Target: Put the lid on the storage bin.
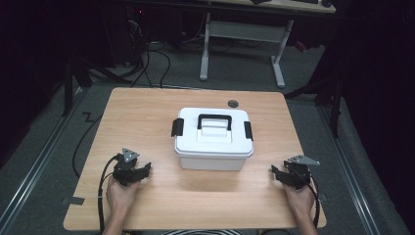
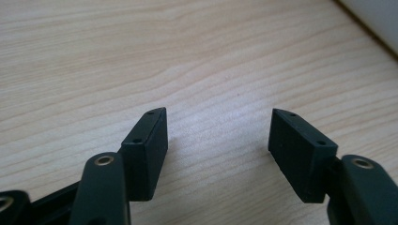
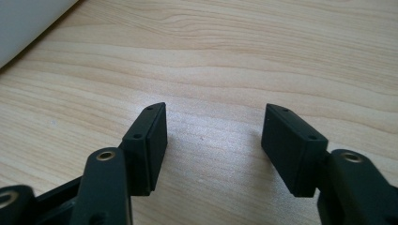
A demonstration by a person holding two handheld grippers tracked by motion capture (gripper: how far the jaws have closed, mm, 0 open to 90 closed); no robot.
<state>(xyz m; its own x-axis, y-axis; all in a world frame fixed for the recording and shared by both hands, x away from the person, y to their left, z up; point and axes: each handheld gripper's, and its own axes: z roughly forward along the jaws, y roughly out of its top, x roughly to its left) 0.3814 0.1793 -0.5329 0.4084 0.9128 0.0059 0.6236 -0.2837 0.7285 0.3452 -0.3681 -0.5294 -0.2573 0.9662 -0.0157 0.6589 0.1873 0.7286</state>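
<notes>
White plastic makes up the box (image 1: 214,138), which sits near the middle of the table (image 1: 147,105) with its lid on, a black handle (image 1: 214,120) lying flat across the top and a black latch (image 1: 177,127) at each short end. Set square to the person and well in from every edge, it leaves both latches within reach from either side, which looks like the reason for placing it there.

The left gripper (image 1: 142,171) rests low over the wood at the box's near left, the right gripper (image 1: 277,173) at its near right, both pointing inward toward it. Neither touches the box. In the left gripper view the jaws stand wide apart with nothing between them, bare wood under them; the right gripper view shows the same, jaws apart and empty.

Bare wood lies all around the box, widest in front of it, between the two hands. A small dark disc (image 1: 233,103) near the far edge is the only other thing on the top. The near edge lies just behind the wrists.
</notes>
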